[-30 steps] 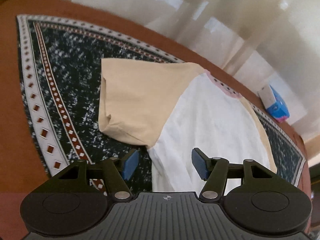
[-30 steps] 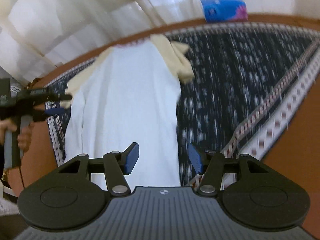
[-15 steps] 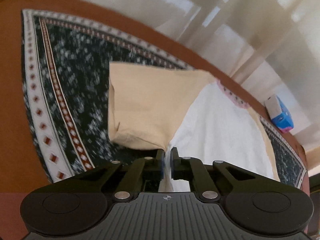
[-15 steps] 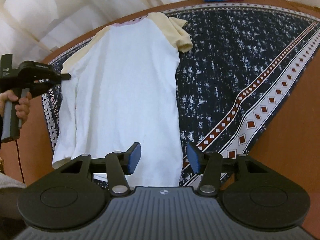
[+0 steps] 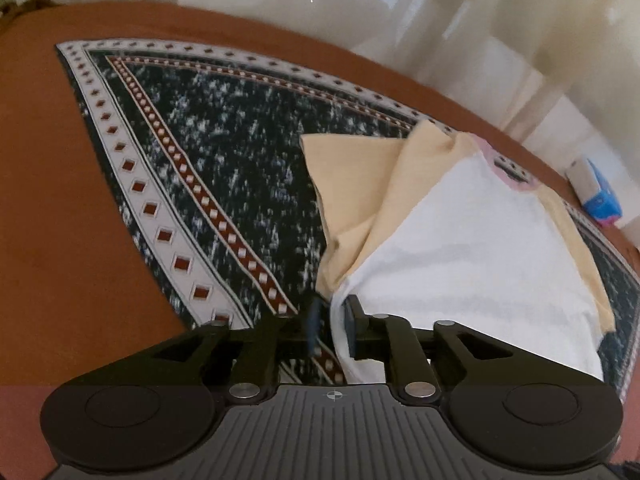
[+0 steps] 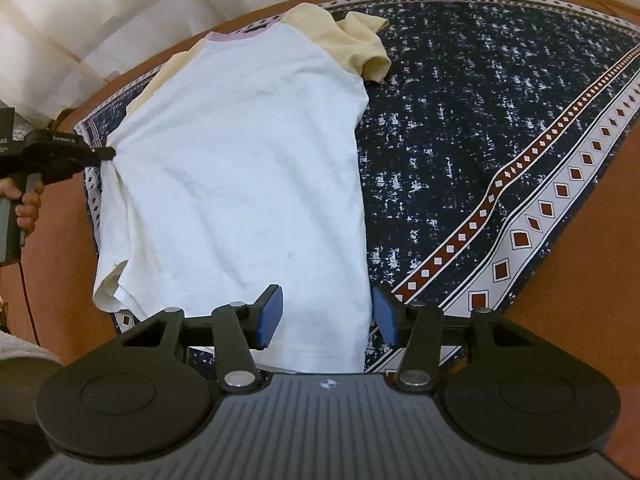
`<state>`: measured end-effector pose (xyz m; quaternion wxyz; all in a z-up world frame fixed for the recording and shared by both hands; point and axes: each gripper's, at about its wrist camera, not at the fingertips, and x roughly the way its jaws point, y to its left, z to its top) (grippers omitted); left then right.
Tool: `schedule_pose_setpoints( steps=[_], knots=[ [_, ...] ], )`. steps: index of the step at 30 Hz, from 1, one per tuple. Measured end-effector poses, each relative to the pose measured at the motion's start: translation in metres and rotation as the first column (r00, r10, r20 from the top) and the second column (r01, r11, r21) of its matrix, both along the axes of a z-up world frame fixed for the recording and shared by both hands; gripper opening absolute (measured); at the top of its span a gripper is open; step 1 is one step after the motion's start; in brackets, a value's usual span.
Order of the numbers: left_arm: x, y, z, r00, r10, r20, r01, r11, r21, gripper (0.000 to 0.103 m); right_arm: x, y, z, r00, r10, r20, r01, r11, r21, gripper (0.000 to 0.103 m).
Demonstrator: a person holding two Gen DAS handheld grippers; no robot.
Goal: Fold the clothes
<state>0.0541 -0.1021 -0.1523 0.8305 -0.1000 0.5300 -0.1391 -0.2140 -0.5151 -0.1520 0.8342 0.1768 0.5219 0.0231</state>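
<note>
Right wrist view, left gripper (image 6: 106, 155) at left edge pinching the shirt (image 6: 244, 168) side, hand (image 6: 26, 202) gripping its handle, right gripper (image 6: 326, 318) fingers wide over the hem at bottom centre.

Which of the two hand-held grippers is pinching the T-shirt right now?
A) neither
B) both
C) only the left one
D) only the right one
C: the left gripper is shut on the T-shirt at its side edge just below the yellow sleeve, while the right gripper is open, its blue pads either side of the hem without closing on it.
</note>
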Motion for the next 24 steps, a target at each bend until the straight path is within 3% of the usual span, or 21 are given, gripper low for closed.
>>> schedule_pose_setpoints(
  steps=[1,5,8,11,15,18,21,24],
  knots=[
    [-0.004,0.002,0.005,1.0,-0.012,0.001,0.012,1.0,0.008,0.059,0.0,0.0,0.001,1.0,0.003,-0.001,-0.003,1.0,-0.001,0.055],
    [-0.035,0.002,0.032,0.993,-0.102,0.054,0.097,0.991,0.093,0.061,0.001,0.0,0.004,1.0,0.014,0.0,-0.014,1.0,0.005,0.055],
    [-0.07,-0.016,0.044,0.974,-0.211,0.085,0.197,0.969,0.148,0.061,0.001,0.002,0.006,0.999,0.033,0.003,-0.033,0.999,0.01,0.055],
    [-0.108,-0.047,0.046,0.937,-0.333,0.105,0.31,0.932,0.185,0.061,0.002,0.006,0.006,0.998,0.062,0.002,-0.062,0.998,0.013,0.055],
    [-0.16,-0.089,0.047,0.865,-0.487,0.124,0.45,0.861,0.237,0.061,0.002,0.008,0.005,0.996,0.085,0.003,-0.085,0.996,0.019,0.055],
    [-0.181,-0.114,0.035,0.824,-0.556,0.106,0.517,0.815,0.263,0.061,0.0,0.007,0.004,0.995,0.096,0.002,-0.096,0.995,0.023,0.055],
    [-0.185,-0.126,0.024,0.823,-0.561,0.092,0.517,0.806,0.289,0.06,-0.002,0.005,0.004,0.995,0.103,0.005,-0.103,0.994,0.027,0.055],
    [-0.179,-0.125,0.017,0.846,-0.528,0.079,0.487,0.824,0.291,0.06,-0.006,0.003,0.005,0.994,0.106,0.007,-0.106,0.994,0.029,0.055]
  ],
)
